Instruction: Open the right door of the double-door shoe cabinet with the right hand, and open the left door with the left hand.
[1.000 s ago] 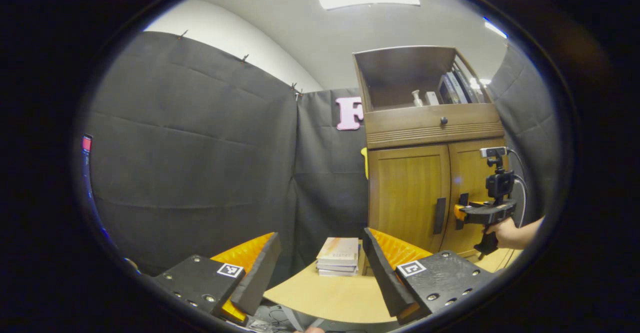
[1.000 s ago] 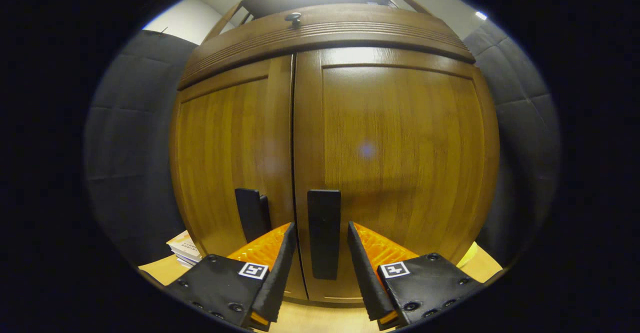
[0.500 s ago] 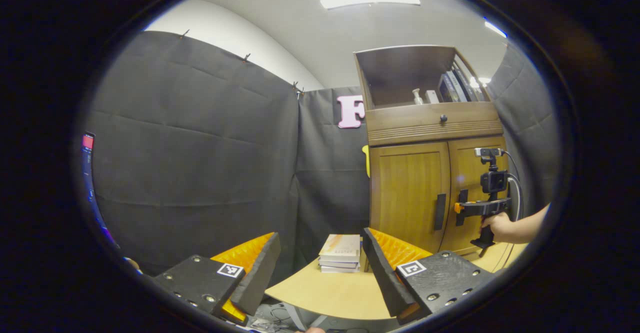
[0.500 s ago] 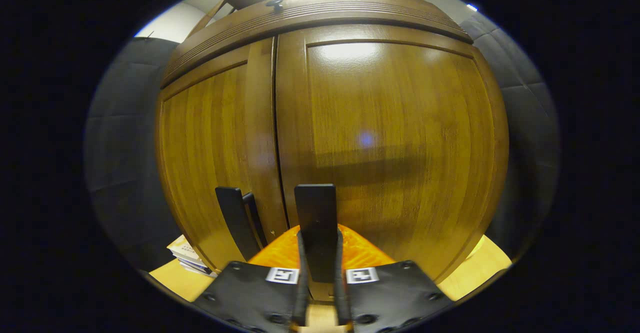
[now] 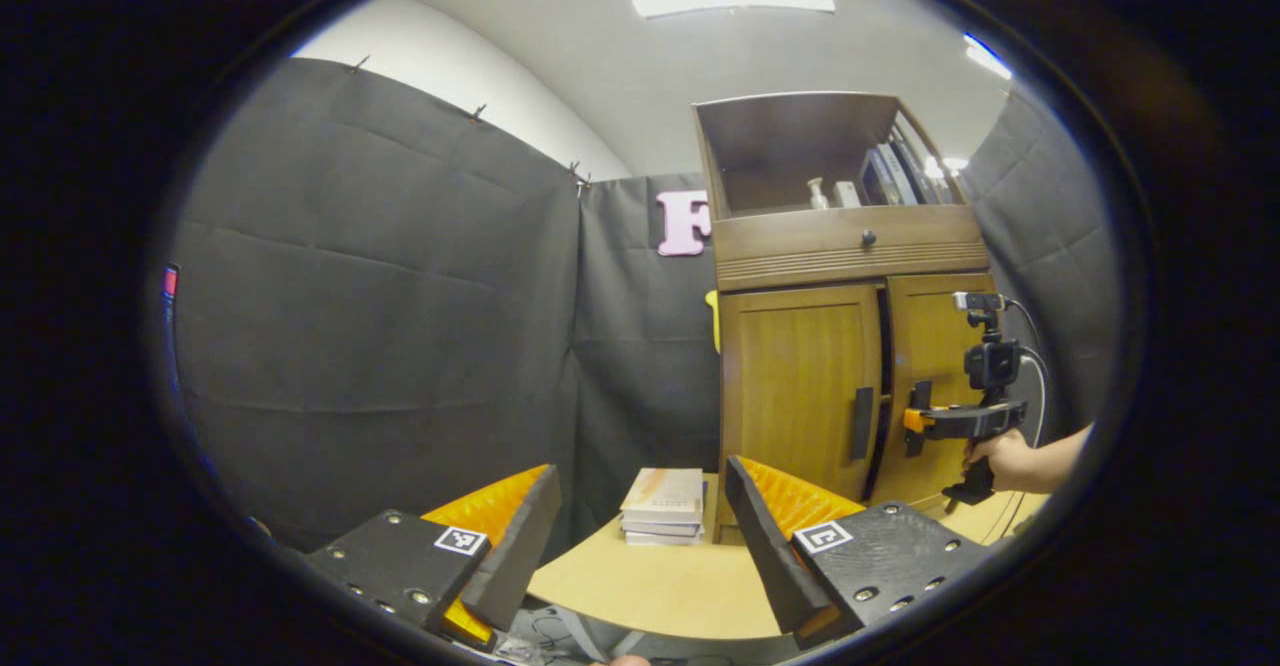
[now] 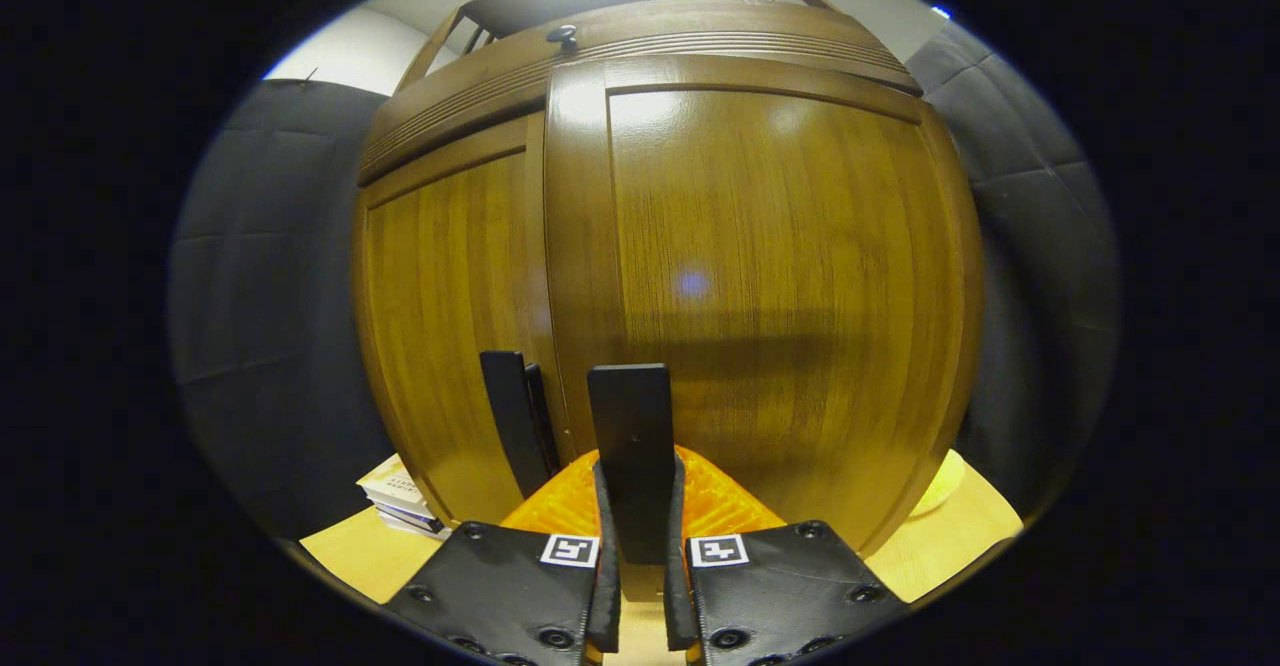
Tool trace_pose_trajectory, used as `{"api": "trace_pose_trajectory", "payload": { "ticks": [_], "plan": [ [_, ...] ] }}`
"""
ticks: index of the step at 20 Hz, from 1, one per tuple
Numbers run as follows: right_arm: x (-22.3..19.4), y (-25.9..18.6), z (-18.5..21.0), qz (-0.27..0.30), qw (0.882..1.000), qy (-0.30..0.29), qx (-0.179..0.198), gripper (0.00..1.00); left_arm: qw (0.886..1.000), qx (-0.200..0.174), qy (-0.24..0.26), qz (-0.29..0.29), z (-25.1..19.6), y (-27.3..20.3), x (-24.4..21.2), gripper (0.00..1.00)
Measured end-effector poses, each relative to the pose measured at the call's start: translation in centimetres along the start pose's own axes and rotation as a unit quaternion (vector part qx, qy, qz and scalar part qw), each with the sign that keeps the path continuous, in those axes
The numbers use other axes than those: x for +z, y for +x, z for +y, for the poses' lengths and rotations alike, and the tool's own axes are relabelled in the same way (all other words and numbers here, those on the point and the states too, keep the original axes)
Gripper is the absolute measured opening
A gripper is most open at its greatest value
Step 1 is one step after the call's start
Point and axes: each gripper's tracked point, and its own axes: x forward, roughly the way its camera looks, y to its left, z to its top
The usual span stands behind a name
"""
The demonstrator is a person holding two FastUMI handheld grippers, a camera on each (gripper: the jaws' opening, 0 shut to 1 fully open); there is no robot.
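On the pale table (image 5: 650, 586) stood the shoe cabinet (image 5: 840, 246), and the right gripper (image 6: 636, 586) was clamped with both fingers on the black handle of the right door (image 6: 760, 276). That door stood slightly ajar, with a dark gap beside the left door (image 5: 800, 386), which was closed. Well apart from the cabinet, the left gripper (image 5: 640, 536) had its jaws wide open and empty. A stack of books (image 5: 662, 506) lay beside the cabinet.

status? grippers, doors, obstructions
Right gripper shut on right door handle, right door cracked open. Left gripper open, far back from closed left door. Books nearby.
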Motion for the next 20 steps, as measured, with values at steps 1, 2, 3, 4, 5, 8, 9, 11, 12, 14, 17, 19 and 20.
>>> {"api": "trace_pose_trajectory", "payload": {
  "ticks": [1, 2, 3, 4, 5, 8, 9, 11, 12, 14, 17, 19, 20],
  "plan": [
    [0.0, -0.7, 0.0, 0.001, 1.0, 0.001, 0.004, 0.16, 1.0, -0.006, -0.001, 0.0, -0.1, 0.1, 0.0, 0.96],
    [-0.2, -1.3, -0.1, 0.005, 1.0, 0.002, 0.008, 0.19, 1.0, -0.012, -0.002, -0.001, -0.2, 0.1, 0.1, 0.96],
    [-0.2, -2.0, -0.2, 0.007, 1.0, 0.005, 0.013, 0.19, 1.0, -0.018, -0.003, -0.001, -0.3, 0.2, 0.1, 0.96],
    [-0.3, -2.7, -0.3, 0.009, 1.0, 0.006, 0.019, 0.16, 1.0, -0.024, -0.005, -0.001, -0.4, 0.3, 0.1, 0.96],
    [-0.2, -3.4, -0.4, 0.01, 1.0, 0.006, 0.025, 0.19, 1.0, -0.029, -0.007, -0.002, -0.5, 0.3, 0.1, 0.96],
    [-0.8, -5.3, -1.3, 0.016, 0.999, 0.002, 0.035, 0.19, 0.999, -0.042, -0.011, -0.003, -0.6, 0.2, 0.5, 0.96],
    [-0.8, -5.9, -1.6, 0.017, 0.999, 0.0, 0.037, 0.19, 0.999, -0.047, -0.012, -0.003, -0.6, 0.2, 0.6, 0.96],
    [-0.8, -7.2, -2.2, 0.019, 0.999, 0.0, 0.037, 0.19, 0.998, -0.056, -0.015, -0.004, -0.6, 0.2, 0.8, 0.96],
    [-0.8, -7.9, -2.6, 0.019, 0.999, 0.0, 0.037, 0.16, 0.998, -0.061, -0.015, -0.005, -0.6, 0.2, 1.0, 0.96],
    [-0.9, -9.3, -3.4, 0.02, 0.999, 0.001, 0.036, 0.19, 0.997, -0.071, -0.016, -0.007, -0.8, 0.4, 1.0, 0.96],
    [-1.0, -11.0, -4.6, 0.021, 0.999, -0.001, 0.034, 0.19, 0.996, -0.086, -0.018, -0.007, -1.1, 0.4, 1.2, 0.96],
    [-1.1, -12.0, -5.4, 0.024, 0.999, 0.0, 0.03, 0.19, 0.995, -0.095, -0.018, -0.007, -1.1, 0.4, 1.3, 0.96],
    [-1.1, -12.6, -5.9, 0.025, 0.999, -0.001, 0.028, 0.19, 0.995, -0.1, -0.017, -0.007, -1.1, 0.5, 1.4, 0.96]
  ]
}}
